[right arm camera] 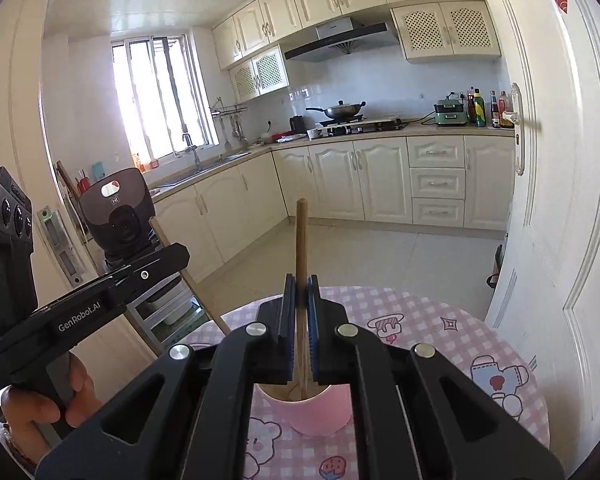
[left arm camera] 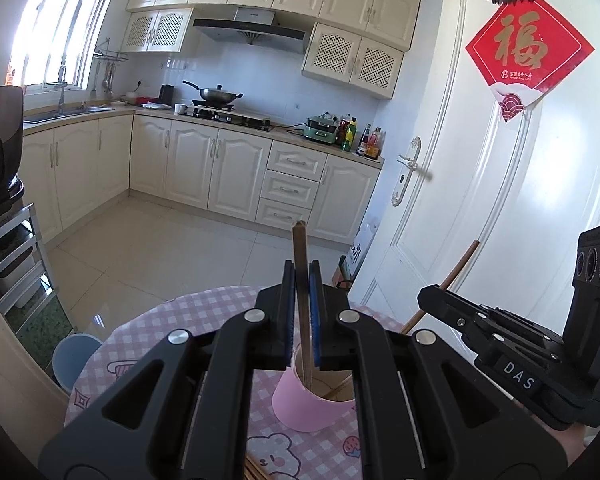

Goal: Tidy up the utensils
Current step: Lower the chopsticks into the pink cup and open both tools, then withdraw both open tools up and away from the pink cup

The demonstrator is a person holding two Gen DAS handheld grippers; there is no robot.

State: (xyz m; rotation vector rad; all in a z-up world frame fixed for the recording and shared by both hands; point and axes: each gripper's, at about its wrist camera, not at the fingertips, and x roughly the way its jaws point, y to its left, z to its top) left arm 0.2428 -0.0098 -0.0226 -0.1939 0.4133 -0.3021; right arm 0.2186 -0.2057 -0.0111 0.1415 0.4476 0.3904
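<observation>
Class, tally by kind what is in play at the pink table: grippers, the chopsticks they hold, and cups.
Grippers: 2, left gripper and right gripper
Held chopsticks: 2, one left, one right
Pink cup: 1
Total: 5

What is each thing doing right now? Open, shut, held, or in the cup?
left hand-held gripper: shut on a chopstick
left chopstick: upright, lower end inside the cup
right hand-held gripper: shut on a chopstick
right chopstick: upright, lower end inside the cup
pink cup: upright on the table
white door: open
</observation>
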